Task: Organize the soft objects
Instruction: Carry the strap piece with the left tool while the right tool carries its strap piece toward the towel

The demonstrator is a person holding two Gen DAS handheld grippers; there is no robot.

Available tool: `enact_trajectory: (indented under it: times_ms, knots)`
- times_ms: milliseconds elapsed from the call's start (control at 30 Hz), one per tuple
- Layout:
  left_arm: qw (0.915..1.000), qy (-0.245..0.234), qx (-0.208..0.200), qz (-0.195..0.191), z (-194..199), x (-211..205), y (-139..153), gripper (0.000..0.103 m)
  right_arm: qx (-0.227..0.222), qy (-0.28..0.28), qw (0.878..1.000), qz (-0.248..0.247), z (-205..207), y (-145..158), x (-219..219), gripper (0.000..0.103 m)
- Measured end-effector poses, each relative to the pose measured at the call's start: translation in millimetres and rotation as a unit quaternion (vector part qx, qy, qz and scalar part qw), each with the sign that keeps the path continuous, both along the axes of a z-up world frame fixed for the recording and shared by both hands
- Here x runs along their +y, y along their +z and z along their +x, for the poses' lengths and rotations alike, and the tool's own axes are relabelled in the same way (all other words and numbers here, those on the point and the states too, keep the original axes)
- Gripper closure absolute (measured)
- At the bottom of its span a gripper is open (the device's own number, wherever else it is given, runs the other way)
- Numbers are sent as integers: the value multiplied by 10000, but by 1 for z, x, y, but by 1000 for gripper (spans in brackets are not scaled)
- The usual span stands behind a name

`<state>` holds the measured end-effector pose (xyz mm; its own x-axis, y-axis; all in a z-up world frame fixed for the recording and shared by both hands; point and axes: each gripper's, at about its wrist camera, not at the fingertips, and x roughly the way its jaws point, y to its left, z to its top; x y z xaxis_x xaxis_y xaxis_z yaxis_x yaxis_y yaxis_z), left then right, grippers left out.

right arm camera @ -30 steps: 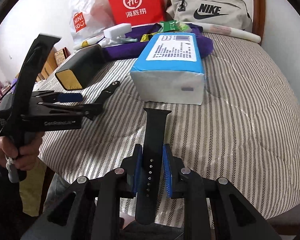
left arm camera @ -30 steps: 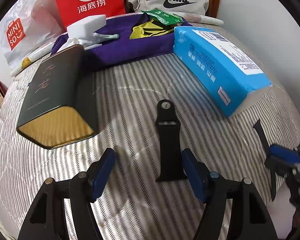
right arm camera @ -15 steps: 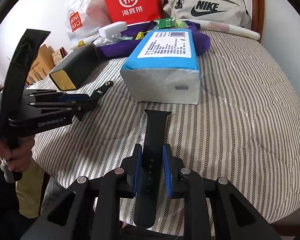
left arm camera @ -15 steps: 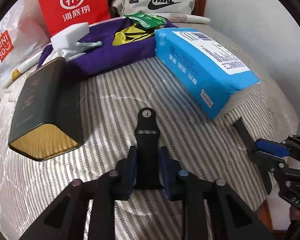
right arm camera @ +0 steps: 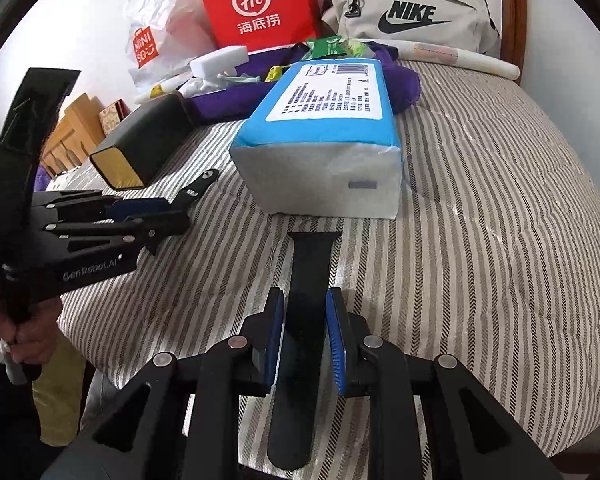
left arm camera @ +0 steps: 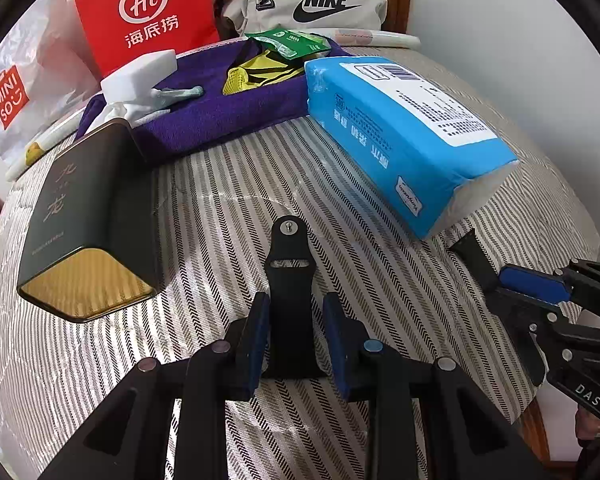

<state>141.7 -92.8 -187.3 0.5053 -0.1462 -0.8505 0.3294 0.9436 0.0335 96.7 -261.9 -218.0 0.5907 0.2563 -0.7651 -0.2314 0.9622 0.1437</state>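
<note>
Two black watch-strap halves lie over a striped bed. My left gripper (left arm camera: 296,332) is shut on the half with the metal pin (left arm camera: 289,276); it shows in the right wrist view (right arm camera: 198,188) too. My right gripper (right arm camera: 306,336) is shut on the half with holes (right arm camera: 306,280), whose tip also shows in the left wrist view (left arm camera: 470,250). A blue tissue pack (left arm camera: 400,136) (right arm camera: 324,140) lies just beyond both straps.
A dark box with a gold end (left arm camera: 80,216) lies left. Behind are a purple towel (left arm camera: 220,108) with a white sponge (left arm camera: 144,74), yellow cloth and green packet, a red bag (left arm camera: 144,16), a Miniso bag and a Nike pouch (left arm camera: 308,0). The bed edge is near.
My left gripper moved forward and closed on the pinned strap half, which had lain free between open fingers. My right gripper kept its hold and shifted slightly.
</note>
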Motion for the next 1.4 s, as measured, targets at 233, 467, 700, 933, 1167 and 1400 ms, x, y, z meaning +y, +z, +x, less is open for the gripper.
enact_trajectory:
  times_ms: [233, 467, 700, 933, 1167, 1400]
  knots:
    - [9999, 2, -29, -115, -4, 7, 1, 83, -82, -34, 9995, -307, 1, 1, 8, 84]
    - [9987, 183, 5, -478, -29, 44, 9, 83, -23, 1, 9995, -306, -10, 12, 10, 99]
    - [9963, 621, 26, -592, -47, 87, 13, 83, 254, -39, 9994, -230, -9, 3, 4, 91]
    - [9923, 910, 95, -831, -57, 112, 10, 83, 275, 22, 9996, -49, -11, 2, 7, 70]
    - [9913, 948, 134, -899, -57, 115, 8, 83, -15, -21, 9994, -354, -11, 0, 13, 83]
    - [9900, 1000, 190, -979, -59, 121, 6, 83, 95, -50, 9991, -422, -16, 1, 18, 74]
